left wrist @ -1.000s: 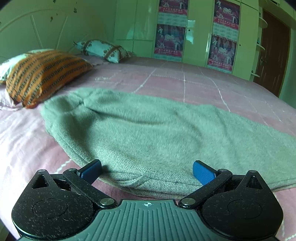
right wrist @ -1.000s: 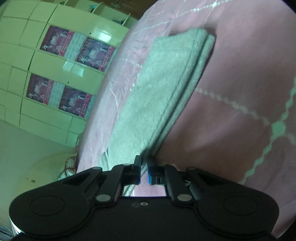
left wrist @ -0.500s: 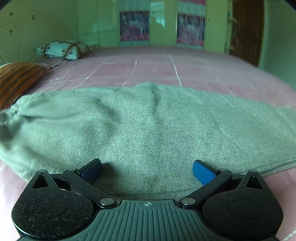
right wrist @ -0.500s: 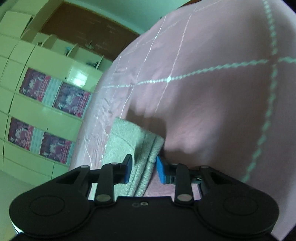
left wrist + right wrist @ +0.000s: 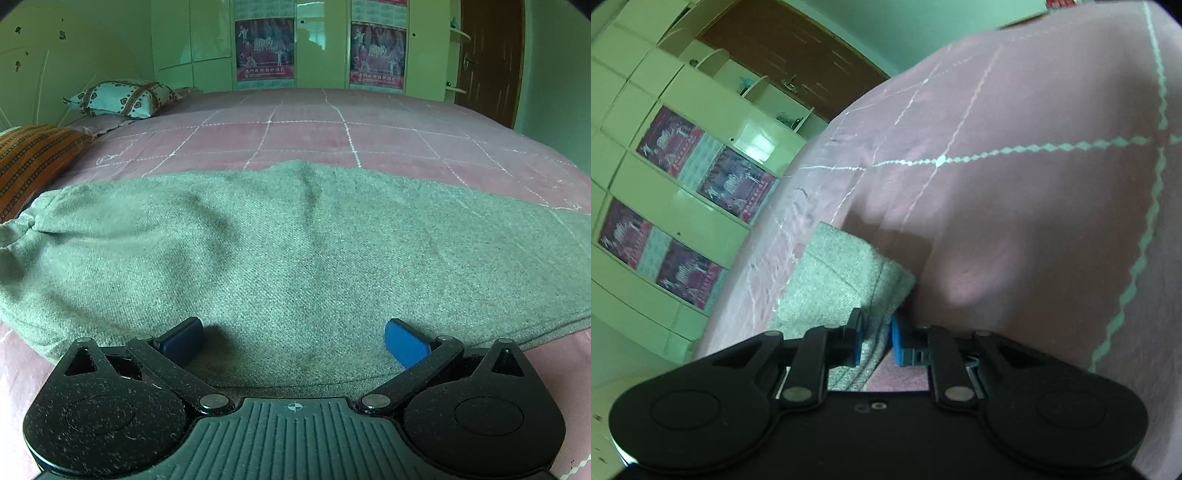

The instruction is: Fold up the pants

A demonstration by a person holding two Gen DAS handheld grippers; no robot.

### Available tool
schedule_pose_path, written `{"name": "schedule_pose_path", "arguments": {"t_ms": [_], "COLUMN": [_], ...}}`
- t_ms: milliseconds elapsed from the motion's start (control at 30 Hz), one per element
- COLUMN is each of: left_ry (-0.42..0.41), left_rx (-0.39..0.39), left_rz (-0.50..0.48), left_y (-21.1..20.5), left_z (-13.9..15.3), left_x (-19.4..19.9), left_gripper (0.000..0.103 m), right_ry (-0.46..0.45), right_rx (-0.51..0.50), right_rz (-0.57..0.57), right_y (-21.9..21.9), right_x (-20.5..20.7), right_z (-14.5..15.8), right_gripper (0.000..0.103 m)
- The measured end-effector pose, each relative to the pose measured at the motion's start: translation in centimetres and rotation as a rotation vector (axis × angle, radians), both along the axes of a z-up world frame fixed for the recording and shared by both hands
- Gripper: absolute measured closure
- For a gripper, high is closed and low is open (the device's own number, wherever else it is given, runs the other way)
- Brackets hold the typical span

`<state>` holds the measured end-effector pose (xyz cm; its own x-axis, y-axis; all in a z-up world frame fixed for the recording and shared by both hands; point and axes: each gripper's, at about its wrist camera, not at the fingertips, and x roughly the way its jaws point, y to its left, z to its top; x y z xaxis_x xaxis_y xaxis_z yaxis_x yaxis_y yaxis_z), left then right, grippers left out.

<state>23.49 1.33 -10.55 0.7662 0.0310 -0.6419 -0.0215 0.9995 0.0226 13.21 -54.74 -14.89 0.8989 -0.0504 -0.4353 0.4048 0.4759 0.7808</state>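
In the left wrist view, your left gripper (image 5: 293, 338) is hovering released, fingers wide apart over the near edge of the grey pants (image 5: 295, 240) lying across the pink bedspread (image 5: 332, 133). In the right wrist view, your right gripper (image 5: 875, 339) is pinching the pants' (image 5: 834, 280) folded end, which is reaching toward 11 o'clock.

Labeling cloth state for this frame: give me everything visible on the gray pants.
The gray pants look like soft, fuzzy knit fabric, lying flat and folded lengthwise across the pink quilted bedspread, with a bunched end at the left near the orange striped pillow. Mild wrinkles cross the top. The left tool hovers open over the near edge. The right tool is shut on the layered edge at one end.
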Motion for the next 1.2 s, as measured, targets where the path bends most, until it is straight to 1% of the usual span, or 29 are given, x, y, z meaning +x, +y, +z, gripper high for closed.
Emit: {"name": "schedule_pose_path", "arguments": {"t_ms": [100,200,267,300,333,400,467,500,567,633,733,767,800,867,933,1033,1100,1200], "left_ry": [0.002,0.001,-0.025,-0.046,-0.061,-0.064,-0.053,-0.043,0.001,0.031,0.026,0.034,0.045,0.061,0.051,0.042,0.037,0.033], "left_rx": [0.006,0.012,0.001,-0.006,-0.018,-0.055,-0.082,-0.107,-0.165,-0.196,-0.175,-0.183,-0.174,-0.116,-0.085,-0.078,-0.072,-0.071], "left_rz": [0.003,0.017,0.007,0.0,-0.011,-0.058,-0.106,-0.132,-0.15,-0.172,-0.216,-0.23,-0.234,-0.237,-0.245,-0.239,-0.238,-0.237], "left_y": [-0.1,-0.4,-1.1,-1.9,-2.8,-5.2,-8.4,-9.9,-12.7,-15.2,-18.4,-19.1,-19.8,-20.8,-21.2,-21.4,-21.5,-21.5], "left_z": [0.1,0.9,1.9,2.5,3.1,3.7,3.9,3.8,3.2,2.7,2.5,2.4,2.2,1.4,0.9,0.7,0.5,0.6], "left_x": [0.0,-0.1,-0.3,-0.5,-0.5,-0.3,0.3,0.5,1.2,1.4,1.0,1.0,1.0,1.0,0.8,0.6,0.6,0.5], "left_gripper": [0.0,0.0,0.0,0.0,0.0,0.0,0.0,0.0,0.0,0.0,0.0,0.0,0.0,0.0,0.0,0.0,0.0,0.0], "right_ry": [-0.008,-0.013,-0.021,-0.026,-0.037,-0.077,-0.078,-0.072,-0.068,-0.075,-0.091,-0.093,-0.093,-0.09,-0.095,-0.134,-0.134,-0.133], "right_rx": [0.003,0.011,0.022,0.024,0.02,0.008,-0.002,-0.009,-0.01,0.0,0.027,0.031,0.03,0.022,0.021,0.044,0.069,0.091], "right_rz": [-0.001,0.002,0.003,0.005,0.007,0.006,0.014,0.016,0.02,0.026,0.023,0.022,0.023,0.027,0.028,0.013,0.009,0.004], "right_y": [-0.1,-0.4,-0.7,-0.7,-0.5,-0.4,-0.1,-0.1,0.0,0.0,-0.4,-0.4,-0.3,-0.3,-0.3,-0.5,-0.8,-0.9], "right_x": [-0.4,-0.4,-0.3,-0.2,-0.1,-0.7,-0.7,-0.7,-0.8,-1.1,-1.4,-1.4,-1.4,-1.3,-1.3,-1.9,-1.9,-1.9], "right_z": [-0.3,-0.5,-0.5,-0.5,-0.1,0.1,0.4,0.5,0.6,0.6,0.4,0.3,0.3,0.2,0.4,0.3,0.0,-0.1], "right_gripper": [0.097,0.097,0.097,0.094,0.093,0.085,0.081,0.081,0.081,0.081,0.081,0.081,0.081,0.081,0.081,0.082,0.085,0.086]}}
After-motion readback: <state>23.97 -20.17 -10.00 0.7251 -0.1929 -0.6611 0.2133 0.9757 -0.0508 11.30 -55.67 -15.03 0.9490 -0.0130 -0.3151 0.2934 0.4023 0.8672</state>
